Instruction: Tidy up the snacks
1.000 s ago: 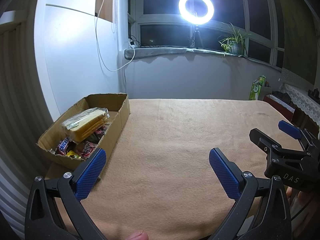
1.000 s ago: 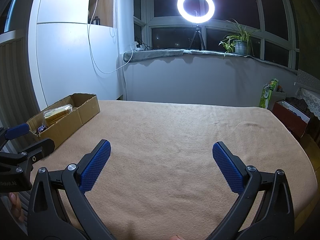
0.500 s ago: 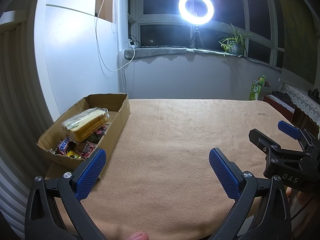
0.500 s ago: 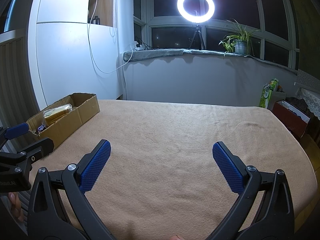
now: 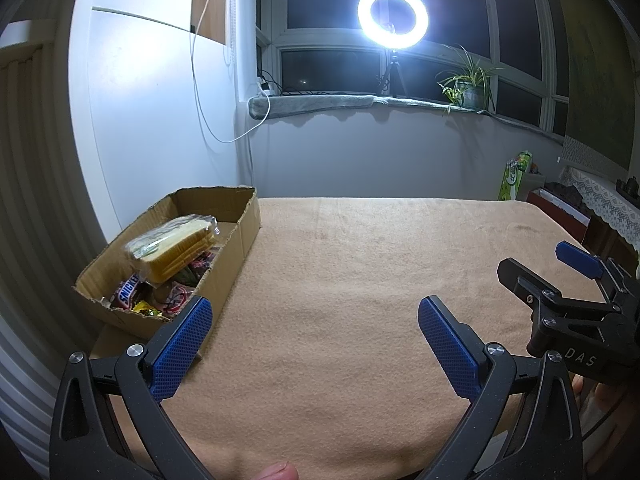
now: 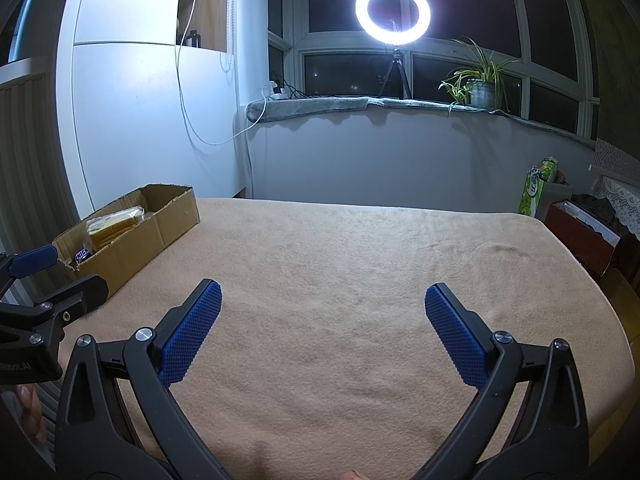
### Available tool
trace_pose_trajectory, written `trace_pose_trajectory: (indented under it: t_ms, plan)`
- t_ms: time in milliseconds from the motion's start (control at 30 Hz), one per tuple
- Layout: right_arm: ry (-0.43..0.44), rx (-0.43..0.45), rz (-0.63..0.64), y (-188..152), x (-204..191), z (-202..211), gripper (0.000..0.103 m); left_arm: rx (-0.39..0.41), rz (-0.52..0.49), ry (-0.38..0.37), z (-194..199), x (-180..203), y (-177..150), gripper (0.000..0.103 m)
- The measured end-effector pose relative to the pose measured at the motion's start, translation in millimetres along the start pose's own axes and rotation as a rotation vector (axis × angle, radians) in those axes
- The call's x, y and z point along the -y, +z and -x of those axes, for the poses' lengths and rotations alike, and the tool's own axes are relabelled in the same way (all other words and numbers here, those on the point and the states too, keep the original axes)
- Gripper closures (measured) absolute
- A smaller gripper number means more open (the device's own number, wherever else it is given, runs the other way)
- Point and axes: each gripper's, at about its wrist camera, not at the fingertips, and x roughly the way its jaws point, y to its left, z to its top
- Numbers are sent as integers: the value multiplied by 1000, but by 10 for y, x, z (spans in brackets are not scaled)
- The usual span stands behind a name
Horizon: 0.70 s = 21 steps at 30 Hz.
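Observation:
A shallow cardboard box (image 5: 244,236) sits at the table's left edge and holds the snacks: a clear bag of yellow wafers (image 5: 176,248) on top, a Snickers bar (image 5: 128,290) and several small wrapped sweets (image 5: 176,298) beneath. The same box (image 6: 160,224) shows far left in the right wrist view. My left gripper (image 5: 312,328) hovers open and empty over the cloth, just right of the box's near corner. My right gripper (image 6: 322,314) is open and empty above the middle of the table. Each gripper appears at the edge of the other's view.
A tan cloth (image 5: 360,280) covers the table. A white cabinet (image 5: 152,112) stands behind the box. A ring light (image 5: 393,16) and a potted plant (image 5: 468,84) sit on the windowsill. A green carton (image 6: 536,192) and a red box (image 6: 580,236) lie beyond the table's right edge.

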Motion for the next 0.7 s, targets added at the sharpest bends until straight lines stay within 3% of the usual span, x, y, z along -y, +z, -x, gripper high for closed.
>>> trace_pose_trajectory:
  t_ms: [500, 600, 700]
  plan:
    - [9, -15, 11, -26, 13, -52, 0, 30, 6, -8, 44, 0, -34, 1]
    - [9, -17, 13, -27, 9, -60, 0, 59, -5, 54, 77, 23, -66, 1]
    - [9, -18, 14, -27, 7, -60, 0, 43, -8, 53, 50, 26, -75, 1]
